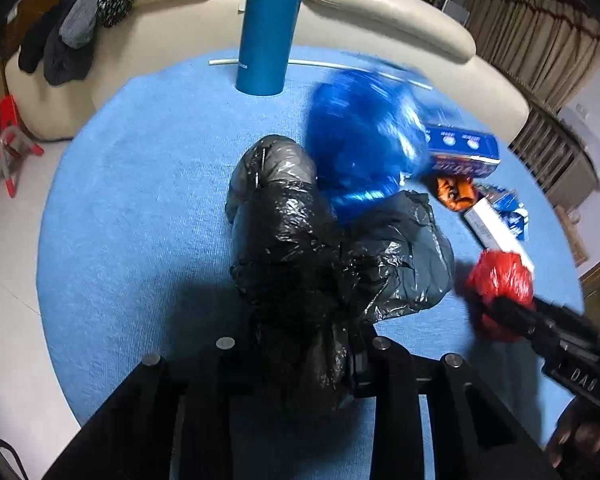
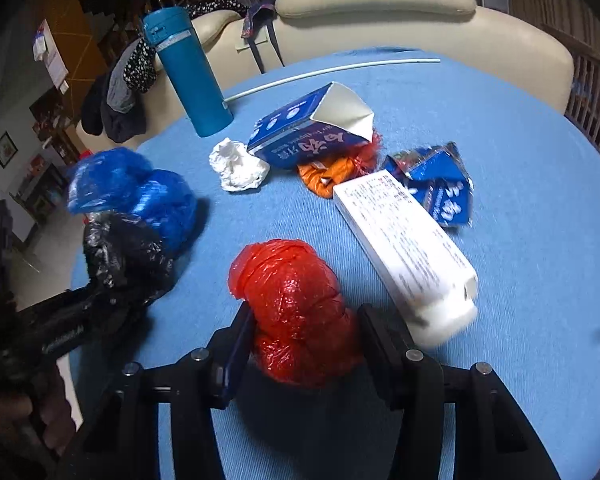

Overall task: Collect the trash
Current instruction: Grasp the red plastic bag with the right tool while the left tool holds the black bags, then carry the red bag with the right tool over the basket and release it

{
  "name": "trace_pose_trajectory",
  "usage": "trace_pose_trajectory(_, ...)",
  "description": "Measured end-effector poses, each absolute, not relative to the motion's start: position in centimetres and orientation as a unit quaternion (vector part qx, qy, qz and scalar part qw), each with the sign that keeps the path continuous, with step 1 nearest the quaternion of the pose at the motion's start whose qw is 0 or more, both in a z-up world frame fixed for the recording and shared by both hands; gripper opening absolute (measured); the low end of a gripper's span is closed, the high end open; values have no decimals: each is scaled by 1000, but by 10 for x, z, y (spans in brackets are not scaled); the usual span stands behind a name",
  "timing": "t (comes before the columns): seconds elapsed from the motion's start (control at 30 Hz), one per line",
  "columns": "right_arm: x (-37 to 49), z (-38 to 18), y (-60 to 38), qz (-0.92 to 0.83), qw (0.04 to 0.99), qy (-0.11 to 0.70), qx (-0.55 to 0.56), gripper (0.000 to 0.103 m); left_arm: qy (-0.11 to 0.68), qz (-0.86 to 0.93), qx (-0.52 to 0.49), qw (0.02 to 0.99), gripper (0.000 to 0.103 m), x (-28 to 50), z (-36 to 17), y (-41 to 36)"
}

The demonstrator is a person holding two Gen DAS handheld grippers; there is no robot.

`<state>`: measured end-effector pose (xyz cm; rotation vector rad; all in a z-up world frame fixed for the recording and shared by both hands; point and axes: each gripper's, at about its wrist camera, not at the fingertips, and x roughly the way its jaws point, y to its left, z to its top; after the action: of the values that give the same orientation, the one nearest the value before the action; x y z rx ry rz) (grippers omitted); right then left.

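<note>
We have the left claw (image 1: 300, 360) clamped tight on the black bin bag (image 1: 300, 248), which lies crumpled at the centre of the left wrist view on the blue counter (image 1: 140, 200). The right claw (image 2: 303, 344) straddles the red plastic bundle (image 2: 296, 308) at lower centre of the right wrist view; its fingers (image 2: 240, 344) sit close on both sides, but we cannot tell whether the pads are pressing yet. Remaining trash lies toward the upper right of that view: a crumpled white tissue (image 2: 238, 164), an opened blue carton (image 2: 307, 128), an orange wrapper (image 2: 327, 174), a white box (image 2: 403, 240) and a blue packet (image 2: 439, 184). A blue plastic bag (image 2: 140, 188) rests against the black one at left. Risks: the red bundle is slick, springy film and may squirt out of a partial grip; the bag mouth looks collapsed, so a drop could miss; the white box lies just beside the right claw and could be knocked away. The teal flask (image 2: 192, 76), upper left, is probably not trash. Writing: the carton shows large Chinese characters, the white box fine print, none readable.
</note>
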<state>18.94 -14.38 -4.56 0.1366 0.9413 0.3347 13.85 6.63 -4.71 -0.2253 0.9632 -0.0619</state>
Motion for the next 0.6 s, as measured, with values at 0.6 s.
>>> trace_pose_trajectory(0.6, 114, -22, -184, 142, 886, 415, 149, 55, 405, -46, -105, 907, 31, 68, -11, 60)
